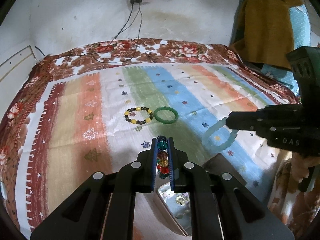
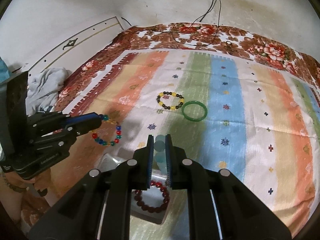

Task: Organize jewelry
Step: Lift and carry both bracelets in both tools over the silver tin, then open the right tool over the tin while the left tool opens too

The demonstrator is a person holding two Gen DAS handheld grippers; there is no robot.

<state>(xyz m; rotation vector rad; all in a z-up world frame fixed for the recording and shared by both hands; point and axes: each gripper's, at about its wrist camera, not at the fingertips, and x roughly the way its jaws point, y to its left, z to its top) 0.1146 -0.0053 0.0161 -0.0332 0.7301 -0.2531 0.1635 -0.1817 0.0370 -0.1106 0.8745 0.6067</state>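
Note:
My left gripper [image 1: 162, 140] is shut on a multicolour bead bracelet [image 1: 162, 156], which hangs as a ring in the right wrist view [image 2: 112, 133]. My right gripper [image 2: 159, 138] is shut on a pale aqua bead bracelet [image 2: 160, 156], seen dangling in the left wrist view [image 1: 218, 138]. A yellow-and-dark bead bracelet [image 1: 139, 115] and a green bangle [image 1: 166, 115] lie side by side on the striped cloth [image 1: 80, 110]. A dark red bead bracelet [image 2: 154, 196] lies in an open box [image 2: 146, 212] under my right gripper.
The box with its mirrored lid [image 1: 174, 202] sits at the near edge. Cables [image 1: 128, 40] trail from a wall socket onto the floral bedspread [image 1: 180, 50]. A crumpled grey cloth [image 2: 46, 88] lies at far left. A chair with yellow fabric [image 1: 268, 24] stands at right.

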